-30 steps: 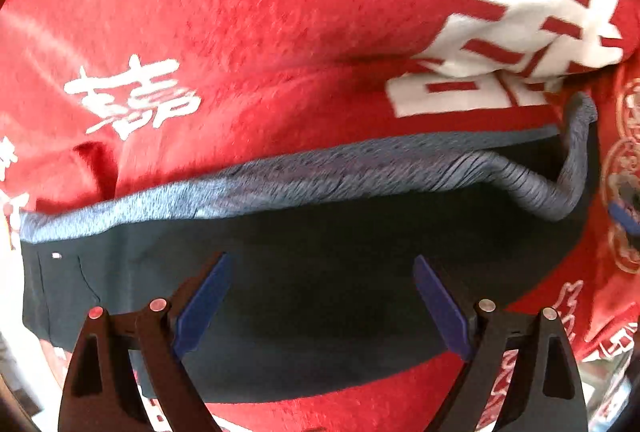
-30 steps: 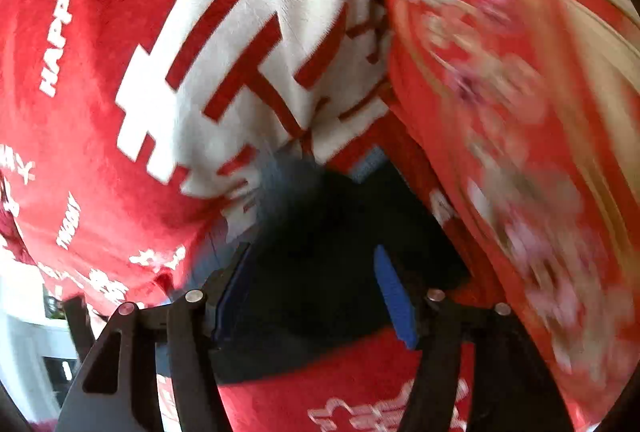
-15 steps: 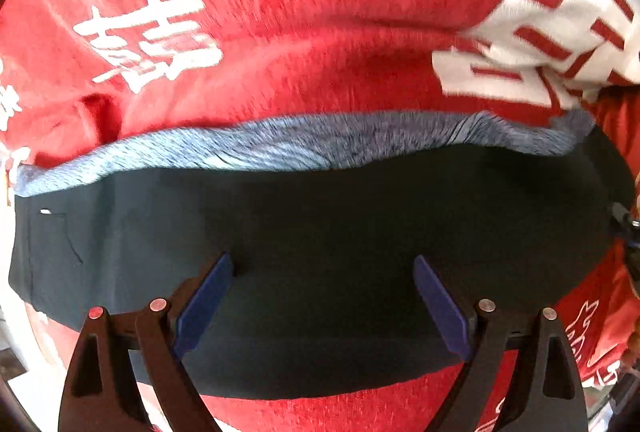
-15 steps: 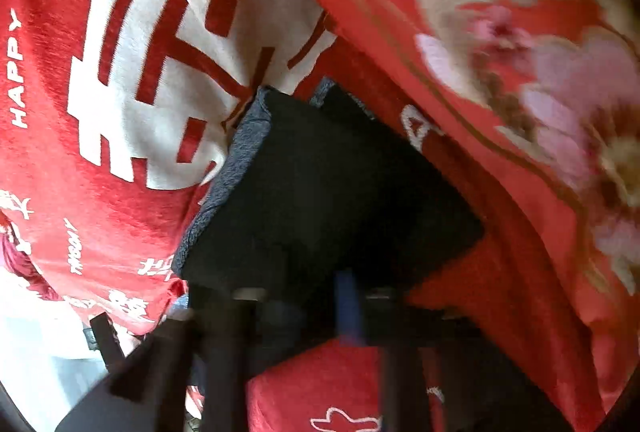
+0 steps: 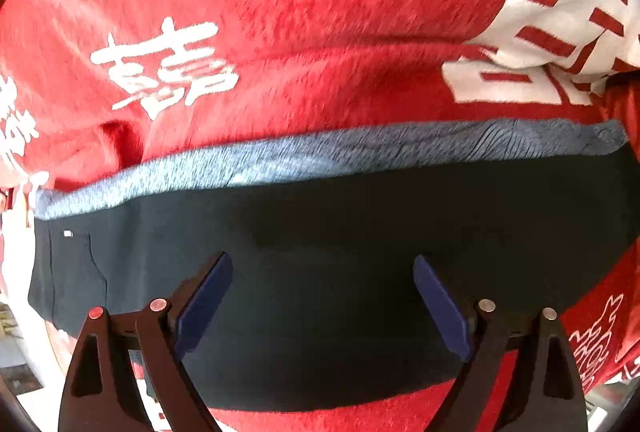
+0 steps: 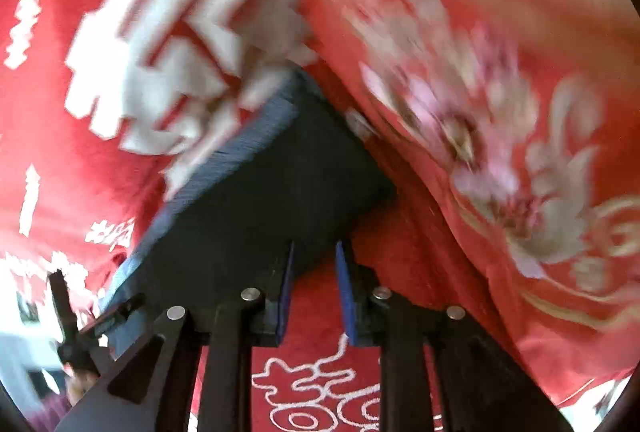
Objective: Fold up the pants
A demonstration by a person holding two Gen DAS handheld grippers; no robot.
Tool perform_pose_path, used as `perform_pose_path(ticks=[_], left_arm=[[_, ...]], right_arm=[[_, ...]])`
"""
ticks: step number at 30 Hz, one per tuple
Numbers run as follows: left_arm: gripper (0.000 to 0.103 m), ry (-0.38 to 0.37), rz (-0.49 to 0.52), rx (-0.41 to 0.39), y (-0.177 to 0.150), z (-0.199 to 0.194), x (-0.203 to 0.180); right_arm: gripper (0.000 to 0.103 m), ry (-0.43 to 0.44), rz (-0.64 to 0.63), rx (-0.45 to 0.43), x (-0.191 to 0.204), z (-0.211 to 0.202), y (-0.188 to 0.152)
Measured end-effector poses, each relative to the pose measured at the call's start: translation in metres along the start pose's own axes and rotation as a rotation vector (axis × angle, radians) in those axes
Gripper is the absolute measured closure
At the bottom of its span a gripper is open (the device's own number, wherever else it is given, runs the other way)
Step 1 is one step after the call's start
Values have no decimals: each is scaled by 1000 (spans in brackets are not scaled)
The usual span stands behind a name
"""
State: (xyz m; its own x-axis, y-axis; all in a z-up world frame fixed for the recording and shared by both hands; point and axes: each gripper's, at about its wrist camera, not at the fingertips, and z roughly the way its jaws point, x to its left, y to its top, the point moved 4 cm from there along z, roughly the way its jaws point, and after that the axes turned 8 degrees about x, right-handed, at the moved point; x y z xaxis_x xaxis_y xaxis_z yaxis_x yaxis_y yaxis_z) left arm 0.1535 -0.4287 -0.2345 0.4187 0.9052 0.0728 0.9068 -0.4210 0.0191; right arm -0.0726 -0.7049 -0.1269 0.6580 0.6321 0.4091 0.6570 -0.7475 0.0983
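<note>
1. Left gripper [image 5: 322,306] hangs over the dark pants [image 5: 340,252] with its two blue pads spread wide apart. Nothing is squeezed between them.
2. Right gripper [image 6: 314,290] has its blue pads close together, and its jaws are opening. A near edge of the pants [image 6: 260,200] sits in the small gap between them, but the picture is too blurry to tell if the pads press on the cloth.
3. The pants lie flat on a red blanket [image 5: 320,12] with white writing on it.
4. A gray band [image 5: 320,152] runs along the far edge of the pants in the left view.
5. A red cloth with pink flowers [image 6: 500,112] lies just beside the pants in the right view.
</note>
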Motion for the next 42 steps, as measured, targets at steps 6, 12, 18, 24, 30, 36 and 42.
perform_pose_path(ticks=[6,12,18,24,30,36,42], left_arm=[[10,-8,-19,-24,23,7,-22],[0,37,13,-10,23,31,-27],[0,1,-7,46,16,28,-7],[0,28,-25,-51,16,-1,19],[0,36,-110,-41,43,29,49],[0,-4,-95,-71,53,40,64],[0,4,-96,-81,37,17,120]], right_arm=[[55,-22,-245,-16,65,23,58],[73,-163,-288,103,37,85,79],[71,-109,-136,67,-6,54,74],[64,-25,-100,70,12,36,45],[64,26,-419,129,140,96,25],[61,18,-350,123,170,170,35],[54,-53,-156,65,155,145,52]])
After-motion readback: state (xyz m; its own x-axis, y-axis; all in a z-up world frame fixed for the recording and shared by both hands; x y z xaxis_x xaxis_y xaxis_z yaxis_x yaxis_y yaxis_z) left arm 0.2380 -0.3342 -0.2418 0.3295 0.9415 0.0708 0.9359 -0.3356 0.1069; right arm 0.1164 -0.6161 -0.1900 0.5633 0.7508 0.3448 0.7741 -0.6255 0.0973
